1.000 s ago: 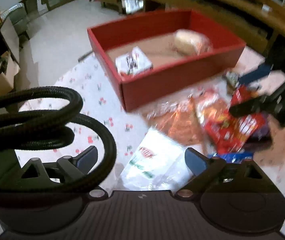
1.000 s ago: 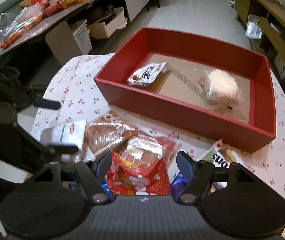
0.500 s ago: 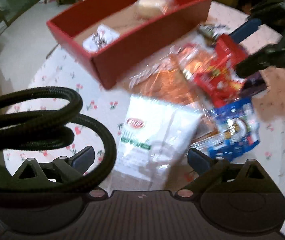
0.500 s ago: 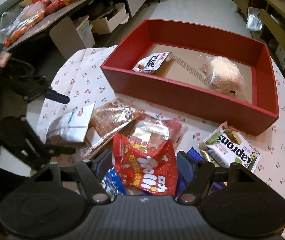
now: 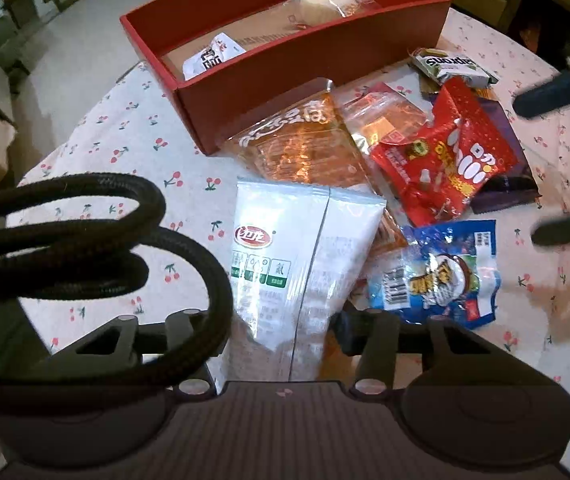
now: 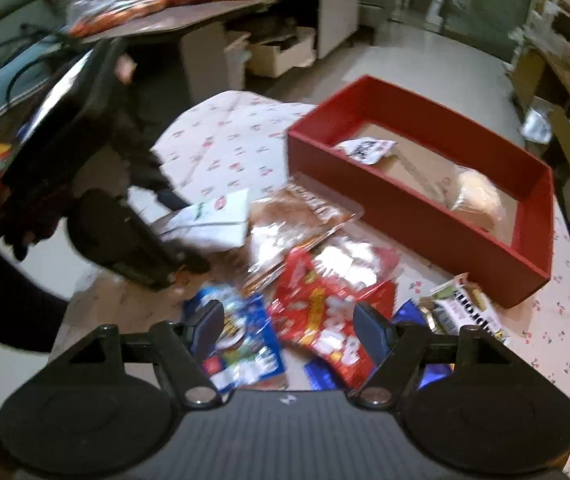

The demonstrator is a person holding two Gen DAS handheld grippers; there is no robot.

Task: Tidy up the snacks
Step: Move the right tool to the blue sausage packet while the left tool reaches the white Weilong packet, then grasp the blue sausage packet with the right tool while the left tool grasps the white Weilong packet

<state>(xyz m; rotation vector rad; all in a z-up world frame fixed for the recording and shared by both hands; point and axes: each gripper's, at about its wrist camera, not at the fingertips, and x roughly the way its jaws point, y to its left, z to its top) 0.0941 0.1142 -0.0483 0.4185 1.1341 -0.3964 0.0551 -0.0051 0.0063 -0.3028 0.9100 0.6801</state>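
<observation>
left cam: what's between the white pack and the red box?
In the left wrist view, the orange bread bag lies between the white pack and the red box. Its far end reaches the box's front wall; the white pack's top edge overlaps its near end.

Glossy plastic snack packs (image 5: 437,164), matt red cardboard box (image 5: 309,60), cloth tablecover (image 5: 133,148)

Both fisheye views were bent strongly at the edges and darkened in the corners. The left view was rendered sharply, with glare thrown off the white packet (image 5: 285,256) and orange wrapper (image 5: 305,148). The right view was smeared by motion blur under dim indoor light.
</observation>
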